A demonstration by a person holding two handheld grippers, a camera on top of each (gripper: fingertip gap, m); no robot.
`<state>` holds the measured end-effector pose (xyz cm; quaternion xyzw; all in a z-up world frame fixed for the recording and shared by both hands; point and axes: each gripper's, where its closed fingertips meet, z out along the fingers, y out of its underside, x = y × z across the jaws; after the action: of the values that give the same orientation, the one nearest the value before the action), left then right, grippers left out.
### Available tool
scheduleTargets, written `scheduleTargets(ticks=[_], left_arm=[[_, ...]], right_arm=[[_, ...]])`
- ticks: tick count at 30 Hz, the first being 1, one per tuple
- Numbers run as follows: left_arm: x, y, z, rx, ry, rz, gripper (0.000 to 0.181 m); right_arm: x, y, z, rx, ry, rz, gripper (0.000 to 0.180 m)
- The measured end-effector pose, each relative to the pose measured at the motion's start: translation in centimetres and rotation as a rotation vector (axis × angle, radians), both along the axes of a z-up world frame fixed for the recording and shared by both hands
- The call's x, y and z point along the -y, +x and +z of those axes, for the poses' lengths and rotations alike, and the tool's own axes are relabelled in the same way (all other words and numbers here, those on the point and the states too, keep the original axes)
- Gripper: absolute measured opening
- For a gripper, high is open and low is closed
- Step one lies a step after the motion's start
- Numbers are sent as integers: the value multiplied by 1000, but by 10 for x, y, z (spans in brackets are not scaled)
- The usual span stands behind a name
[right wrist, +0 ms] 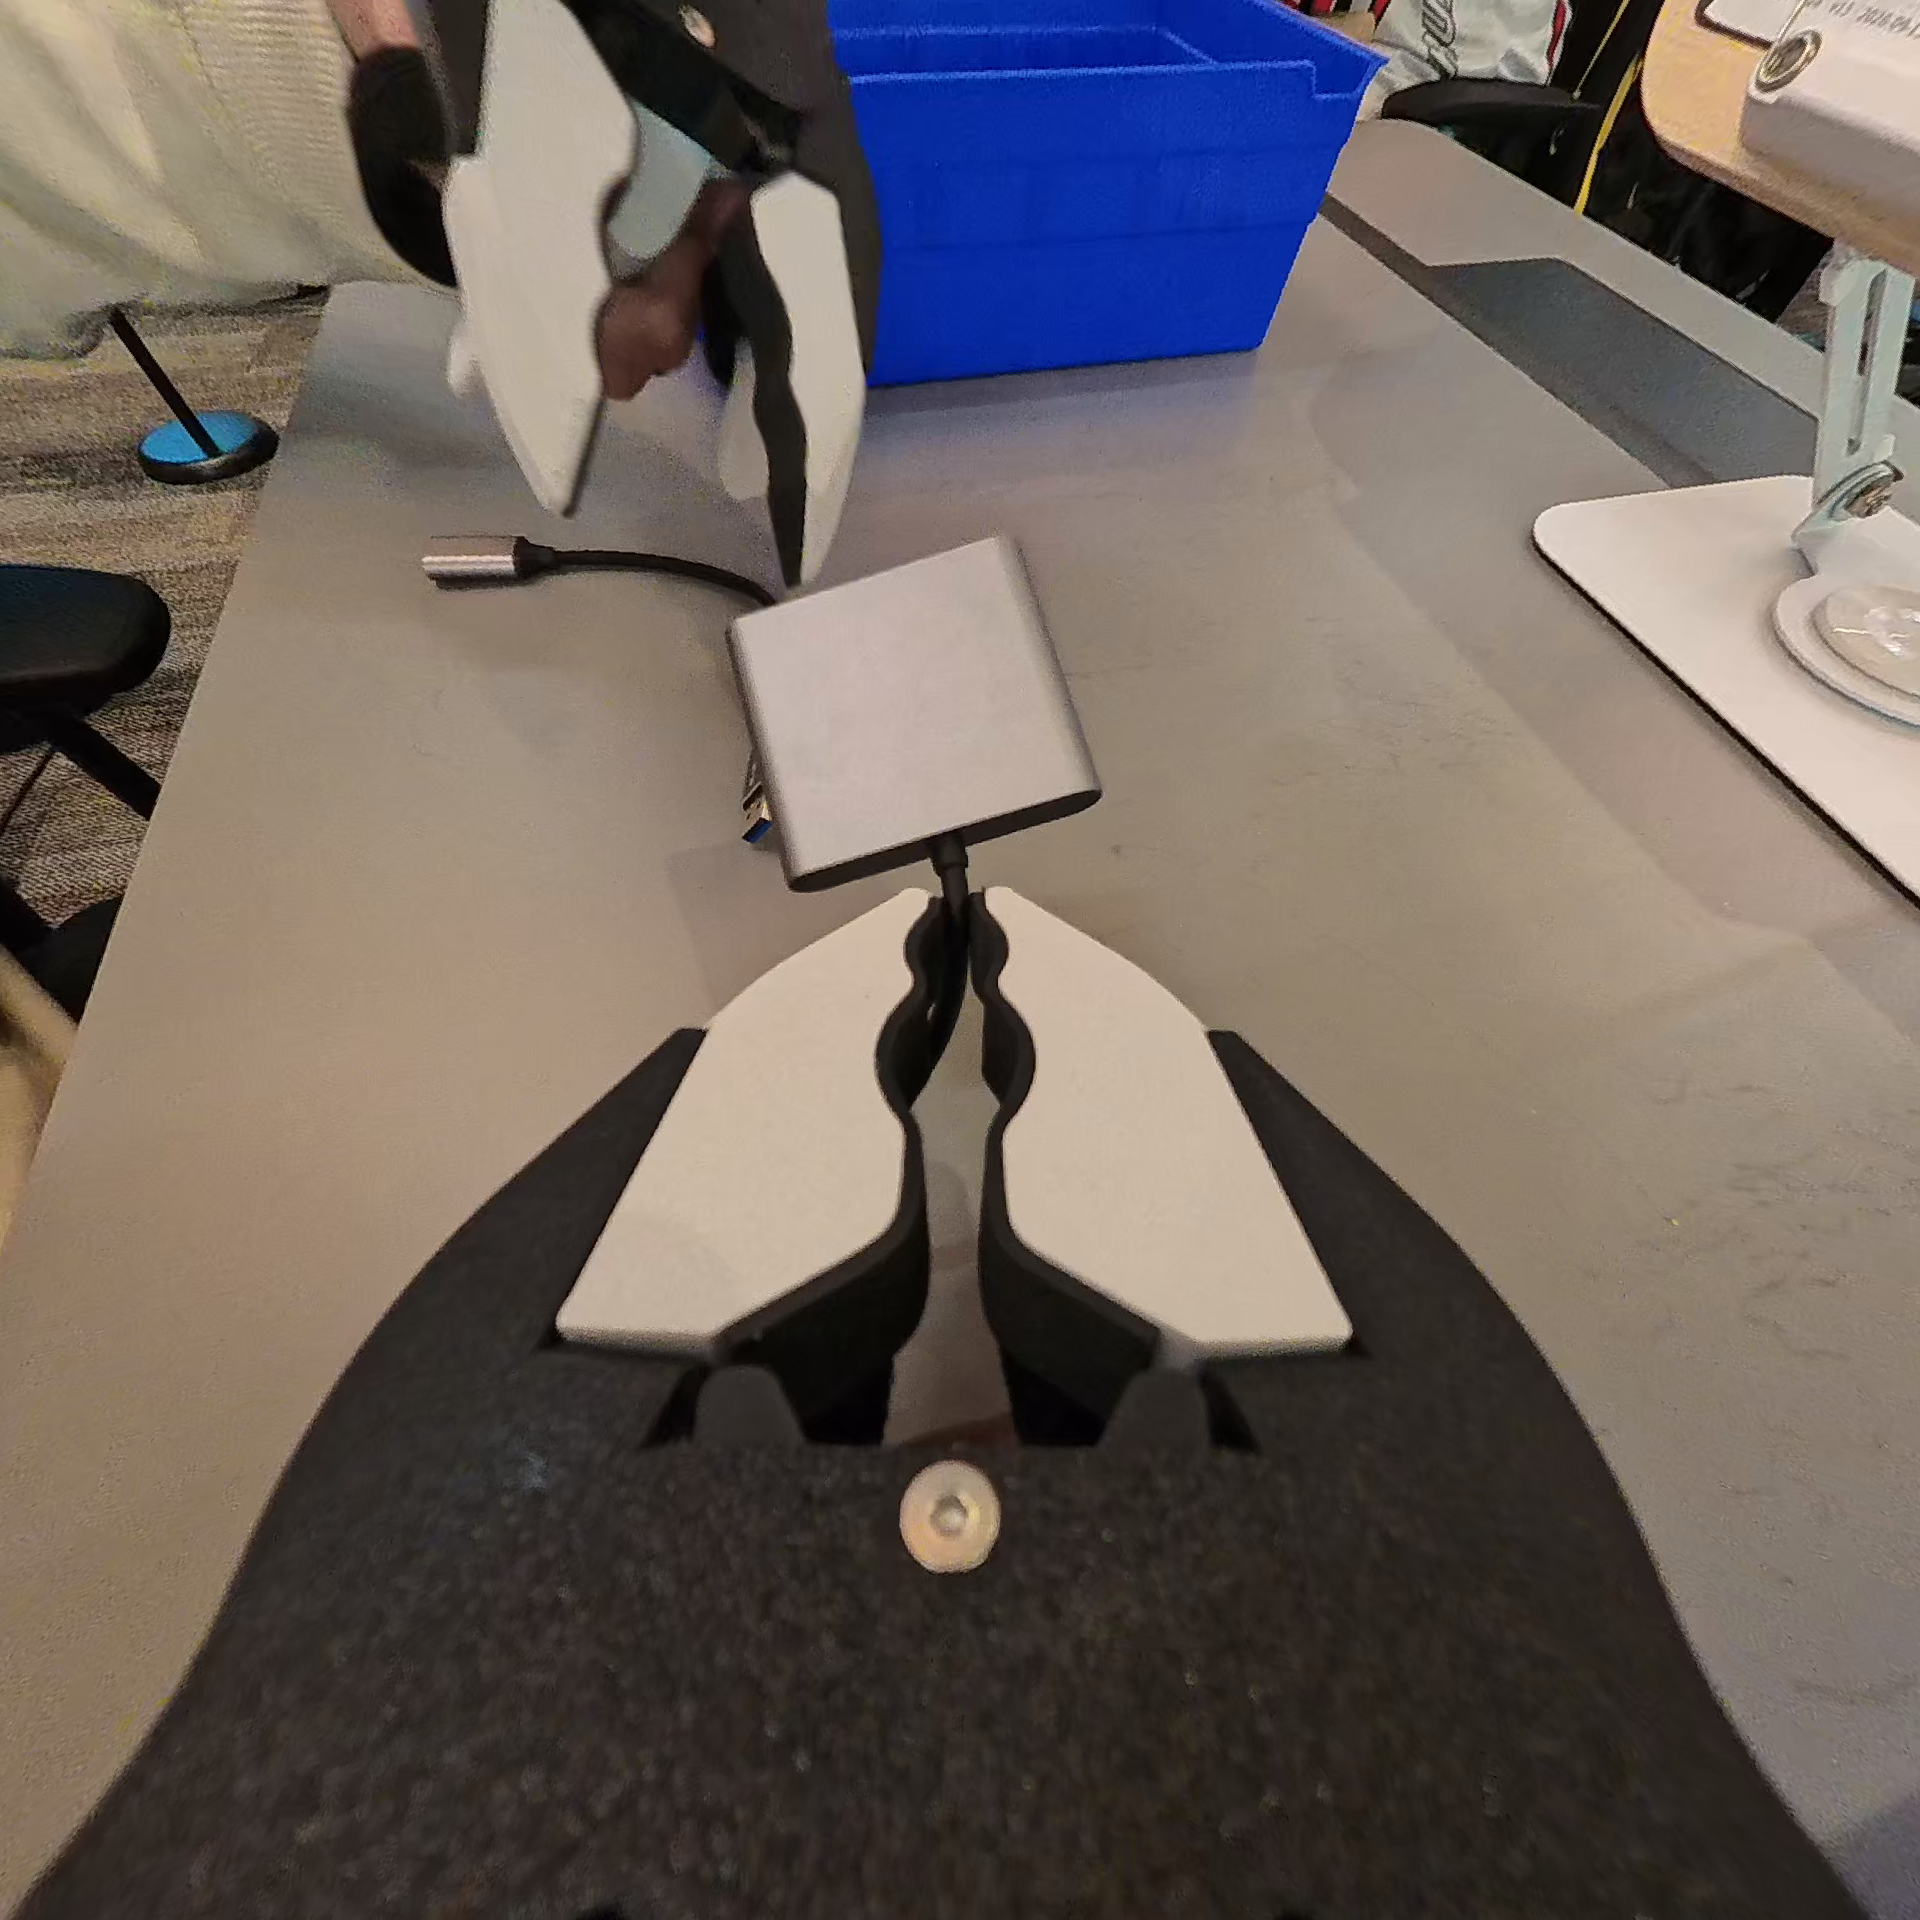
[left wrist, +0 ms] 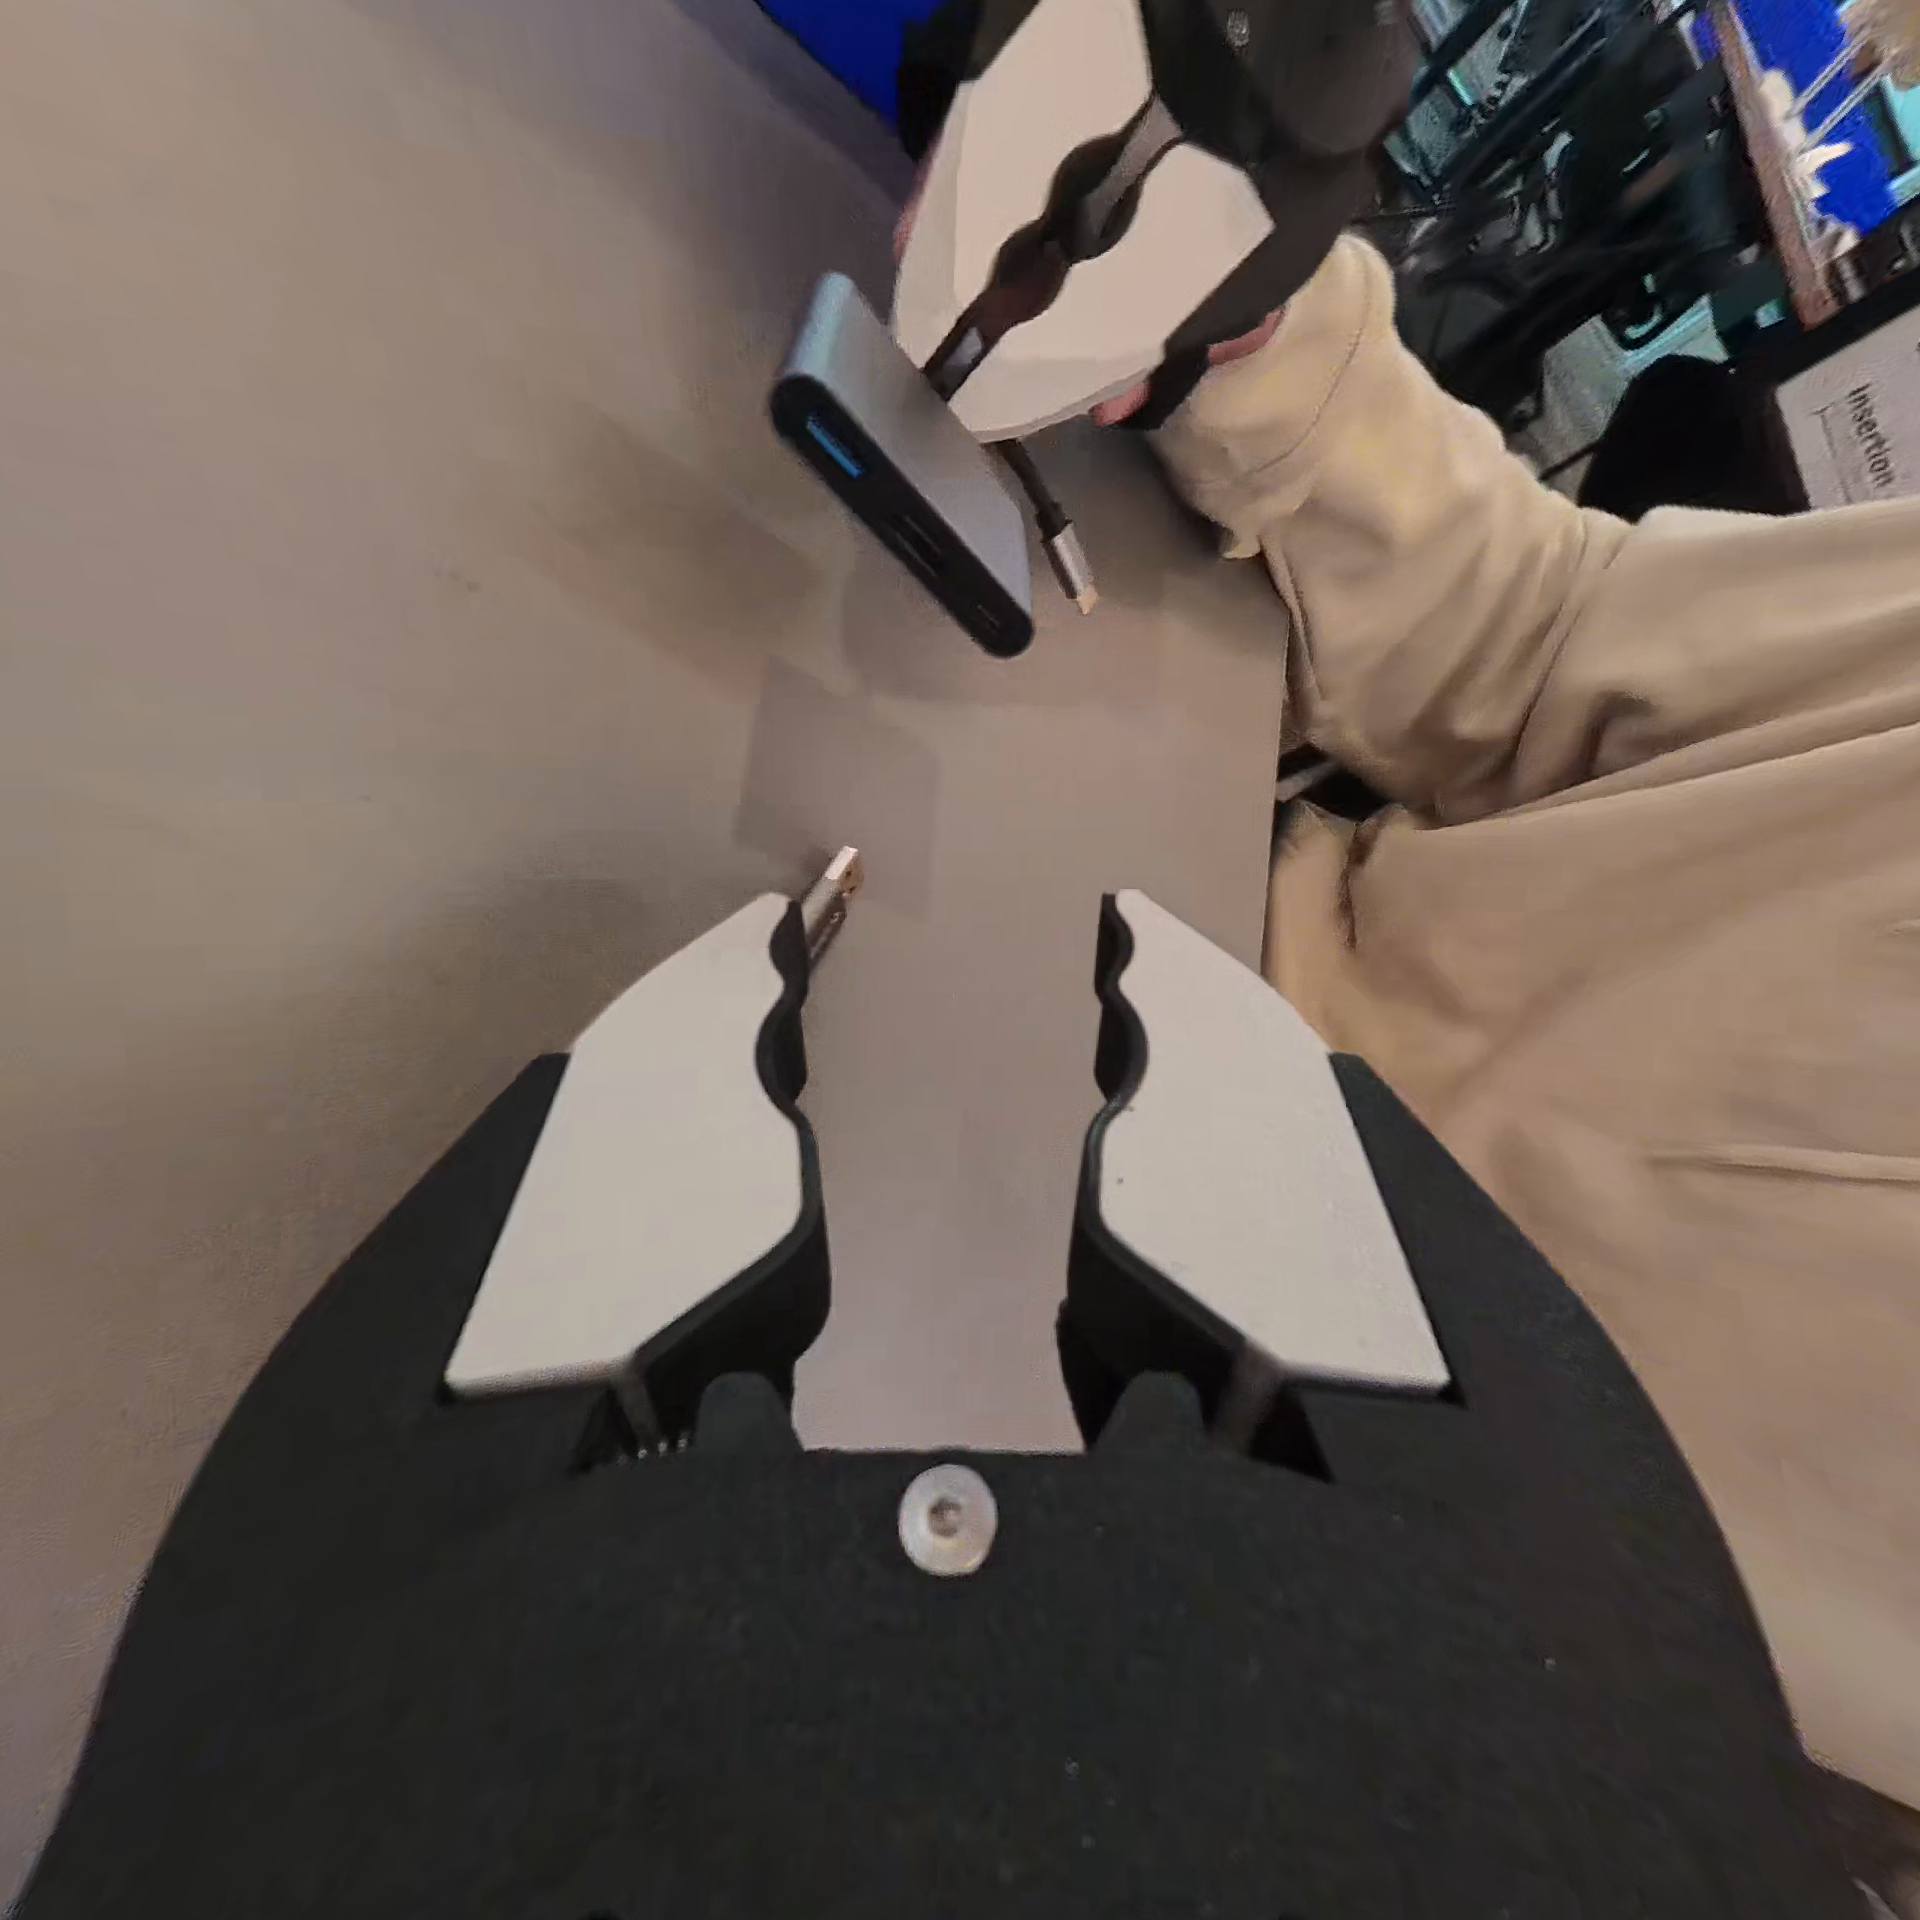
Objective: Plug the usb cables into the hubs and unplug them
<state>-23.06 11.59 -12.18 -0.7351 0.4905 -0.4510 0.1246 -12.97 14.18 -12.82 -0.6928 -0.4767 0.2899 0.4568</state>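
1. Grey desk [right wrist: 1351, 935] fills both views, with a blue plastic bin [right wrist: 1091, 187] at its far end and a white stand base [right wrist: 1662, 582] off to one side; beyond lie carpet and shelving.
2. At the middle of the desk, the grey USB hub [right wrist: 904, 717] has its port edge turned towards the left gripper [left wrist: 951, 914], and a blue USB-A port shows there.
3. Right gripper [right wrist: 961, 904] has its fingers pinched nearly together on the hub's short black cable [right wrist: 951, 868], just behind the body, probably to steady the hub against a push.
4. Left gripper's fingers stand wide apart and grip nothing.
5. A silver USB plug [left wrist: 836, 894] lies on the desk, just beside its left finger and well short of the hub.
6. The hub's own tail ends in a small silver connector [left wrist: 1070, 566] resting beside it.
7. No brand marking is readable on the hub; a white sign in the background bears print that I leave unquoted.
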Motion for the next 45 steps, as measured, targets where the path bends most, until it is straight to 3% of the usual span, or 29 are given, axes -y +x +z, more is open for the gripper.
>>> scheduleTargets(ticks=[11,14,15,18,21,28,30,35,45], left_arm=[[-5,-2,-58,-251,276,-125,47],[-4,-2,-65,-260,332,-133,28],[-4,-2,-67,-265,352,-132,14],[1,-1,-67,-257,395,-160,10],[-4,-3,-66,-291,628,-178,7],[-41,-14,-29,-456,1433,-212,8],[-42,-11,-19,-474,1590,-238,7],[-34,-2,-3,-408,1771,-276,7],[-16,5,21,-312,1896,-307,7]], right_arm=[[0,1,2,-10,1,2,4],[0,0,2,-6,1,4,4],[0,1,1,-5,0,3,4],[0,1,1,-5,-1,-2,4],[0,1,-1,1,-9,-2,4],[10,-5,-20,55,-161,57,4],[13,-6,-23,69,-179,68,4],[19,-8,-19,32,-208,105,4],[32,-11,1,-95,-250,195,3]])
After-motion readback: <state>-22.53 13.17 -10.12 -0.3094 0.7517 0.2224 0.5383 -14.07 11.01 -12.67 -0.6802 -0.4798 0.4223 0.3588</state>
